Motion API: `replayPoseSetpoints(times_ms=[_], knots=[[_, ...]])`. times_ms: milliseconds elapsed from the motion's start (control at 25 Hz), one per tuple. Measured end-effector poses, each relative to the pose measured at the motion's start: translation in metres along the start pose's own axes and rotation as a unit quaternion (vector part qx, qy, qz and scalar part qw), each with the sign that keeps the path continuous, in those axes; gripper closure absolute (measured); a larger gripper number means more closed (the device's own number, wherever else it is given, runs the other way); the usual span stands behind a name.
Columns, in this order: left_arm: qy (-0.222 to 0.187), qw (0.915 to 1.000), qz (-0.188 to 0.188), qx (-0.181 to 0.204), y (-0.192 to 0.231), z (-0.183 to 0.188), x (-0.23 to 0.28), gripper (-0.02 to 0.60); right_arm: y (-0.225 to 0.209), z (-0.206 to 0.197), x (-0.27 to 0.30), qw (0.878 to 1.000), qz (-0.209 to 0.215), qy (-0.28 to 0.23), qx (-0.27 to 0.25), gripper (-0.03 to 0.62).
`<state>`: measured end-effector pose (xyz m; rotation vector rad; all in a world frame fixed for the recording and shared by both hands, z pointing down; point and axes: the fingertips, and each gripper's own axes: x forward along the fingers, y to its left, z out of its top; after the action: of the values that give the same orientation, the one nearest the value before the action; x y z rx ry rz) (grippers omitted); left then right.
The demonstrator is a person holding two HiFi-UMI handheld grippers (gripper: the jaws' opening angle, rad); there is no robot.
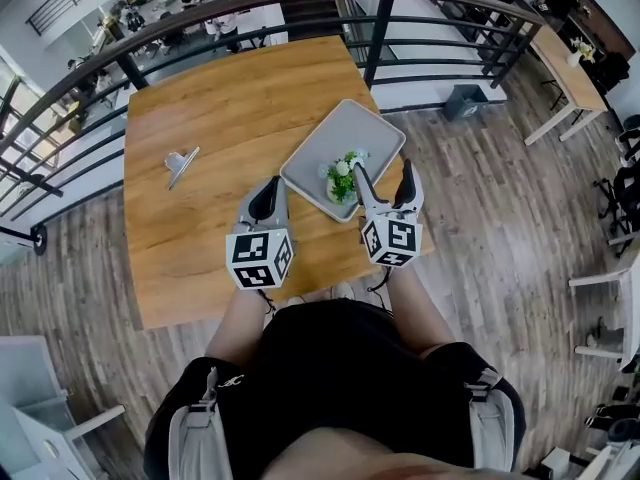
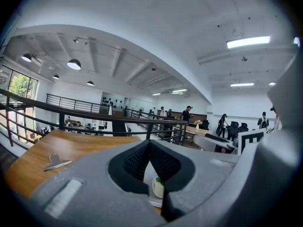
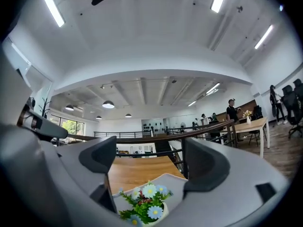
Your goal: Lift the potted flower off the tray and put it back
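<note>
Right tongs [image 3: 151, 167]: spread wide, empty, at the tray's [image 1: 345, 128] near edge.
Left tongs [image 2: 149, 163]: pressed together on nothing, beside the tray's near left corner.
Potted flower [image 3: 144, 206]: upright on the tray's near end, just ahead of the right tongs, toward their left jaw, untouched.
Nearer: right tongs.
Surfaces: smooth round pale pot, leafy plastic-looking blooms; flat grey rounded tray; wooden bench [image 1: 220, 98].

Head view looks steeply down from above the person onto the whole table [image 1: 220, 108]. Both gripper views sit low at the table's near edge, facing across it toward the railing [image 2: 98, 117], the right one closest to the potted flower [image 3: 144, 206]. All three share table and flower.
</note>
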<state>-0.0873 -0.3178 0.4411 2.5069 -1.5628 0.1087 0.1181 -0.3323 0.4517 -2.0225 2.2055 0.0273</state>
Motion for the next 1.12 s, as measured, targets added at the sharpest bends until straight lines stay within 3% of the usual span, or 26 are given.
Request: replayPoseSetpoints(times_ms=[240,1120], knots=[[0.009,1.0,0.0,-0.003,-0.003,-0.006,0.001,0.569,0.017,-0.031,-0.003,0.998,0.034,0.034,-0.038,0.135],[0.036,0.9984,0.044,0.001,0.012,-0.023,-0.002,0.569,0.026,-0.19,-0.02,0.976,0.084,0.196,-0.041,0.135]])
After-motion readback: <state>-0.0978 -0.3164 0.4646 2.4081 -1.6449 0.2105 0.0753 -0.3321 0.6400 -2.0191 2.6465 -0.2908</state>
